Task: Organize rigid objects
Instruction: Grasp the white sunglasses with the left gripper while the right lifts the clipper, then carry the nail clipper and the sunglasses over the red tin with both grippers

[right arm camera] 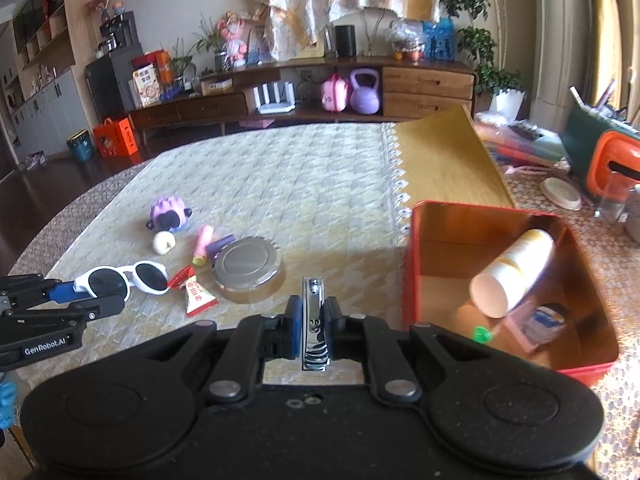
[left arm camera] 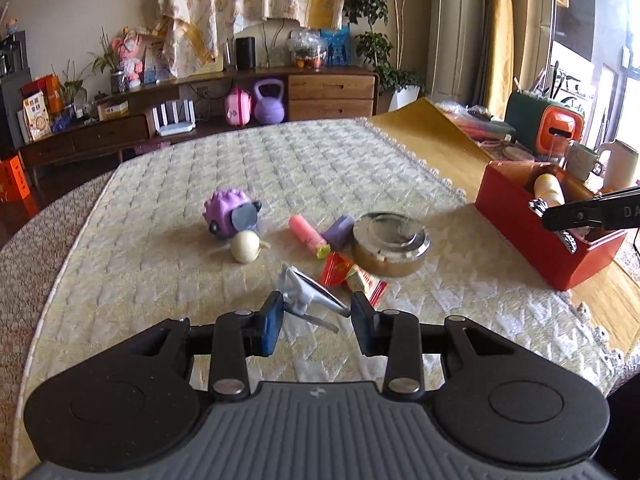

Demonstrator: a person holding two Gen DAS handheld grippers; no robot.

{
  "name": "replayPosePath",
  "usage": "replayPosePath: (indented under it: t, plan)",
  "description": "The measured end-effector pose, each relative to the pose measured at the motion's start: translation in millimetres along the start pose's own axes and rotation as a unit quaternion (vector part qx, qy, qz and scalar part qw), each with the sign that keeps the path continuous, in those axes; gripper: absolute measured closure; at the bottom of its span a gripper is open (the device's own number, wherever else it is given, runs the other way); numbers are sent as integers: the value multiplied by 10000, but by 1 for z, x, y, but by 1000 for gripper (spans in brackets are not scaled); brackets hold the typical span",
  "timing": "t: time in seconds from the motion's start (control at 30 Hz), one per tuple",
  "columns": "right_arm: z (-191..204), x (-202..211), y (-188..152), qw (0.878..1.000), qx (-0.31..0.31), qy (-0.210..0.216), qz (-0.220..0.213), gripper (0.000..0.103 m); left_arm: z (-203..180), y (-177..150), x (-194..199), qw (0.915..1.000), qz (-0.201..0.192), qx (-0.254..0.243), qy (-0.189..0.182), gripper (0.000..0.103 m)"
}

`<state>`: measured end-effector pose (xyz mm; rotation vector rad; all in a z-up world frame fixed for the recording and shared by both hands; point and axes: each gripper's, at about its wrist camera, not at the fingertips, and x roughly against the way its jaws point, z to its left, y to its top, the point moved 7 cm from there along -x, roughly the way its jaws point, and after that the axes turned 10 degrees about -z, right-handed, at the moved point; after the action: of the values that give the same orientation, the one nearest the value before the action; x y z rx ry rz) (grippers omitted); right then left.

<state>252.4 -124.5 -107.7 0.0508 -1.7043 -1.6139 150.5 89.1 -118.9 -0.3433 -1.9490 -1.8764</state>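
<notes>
My left gripper (left arm camera: pixel 318 316) is shut on white sunglasses (left arm camera: pixel 304 294) with dark lenses, which show edge-on between its blue pads. The right wrist view shows the sunglasses (right arm camera: pixel 120 278) sticking out of the left gripper (right arm camera: pixel 92 296) over the cloth. My right gripper (right arm camera: pixel 314 312) is shut on a chrome nail clipper (right arm camera: pixel 314 320), just left of the red tin box (right arm camera: pixel 412 260). In the left wrist view the right gripper (left arm camera: pixel 554 216) hangs at the red tin box's (left arm camera: pixel 520 220) near rim. A white and yellow bottle (right arm camera: pixel 512 276) lies inside the box.
On the quilted cloth lie a purple hedgehog toy (left arm camera: pixel 230 216), a pale round ball (left arm camera: pixel 245 246), a pink tube (left arm camera: pixel 306 234), a purple block (left arm camera: pixel 340 230), a round metal tin (left arm camera: pixel 390 244) and red sachets (left arm camera: pixel 352 276). Cups and an orange case (left arm camera: pixel 558 128) stand behind the box.
</notes>
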Motion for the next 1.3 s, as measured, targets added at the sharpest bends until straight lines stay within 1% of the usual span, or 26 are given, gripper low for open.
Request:
replayPosePath:
  t: [0.23,0.3,0.4,0.43,0.63,0.73,0.87,0.97,1.03,1.1,1.17,1.2,1.23,1.27,1.3]
  plan:
    - [-24,22,6,9994,-86,-278,-208,93,-14,18,11,9997,-213,-102,-93,68]
    - [-32,27,7,9989,-128,-371,-255,93,-18,23,12,9994,-272,-201,-86,72]
    - [-46,36,10,9981,-199,-484,-322,93,-21,28,10,9993,-285,-199,-99,80]
    - [-50,37,11,9979,-205,-521,-339,93,-22,29,9,9993,-286,-197,-97,85]
    - [-72,46,9,9962,-318,-704,-404,92,-30,36,4,9988,-327,-329,-129,88]
    - [-78,48,4,9959,-398,-718,-390,92,-30,34,-2,9994,-180,-272,-144,88]
    - [-81,48,0,9960,-425,-698,-357,92,-33,28,-5,9988,9,-158,-472,88]
    - [-82,46,0,9960,-454,-694,-329,92,-39,23,-10,9979,112,-305,-562,88]
    - [-83,45,-1,9959,-477,-692,-324,92,-43,20,-15,9965,173,-405,-716,87]
    - [-84,44,-1,9959,-500,-681,-318,92,-50,15,-22,9942,316,-485,-911,83]
    - [-85,42,-2,9959,-521,-674,-301,92,-57,7,-28,9918,445,-531,-1071,70]
    - [-85,41,-3,9959,-534,-674,-288,92,-60,4,-30,9909,485,-543,-1133,65]
    - [-86,40,-4,9959,-550,-670,-273,92,-64,1,-31,9901,501,-549,-1194,49]
    - [-87,39,-5,9958,-563,-670,-256,92,-67,-1,-31,9895,485,-548,-1250,37]
    - [-88,39,-6,9958,-570,-675,-237,92,-70,-4,-32,9889,468,-553,-1297,35]
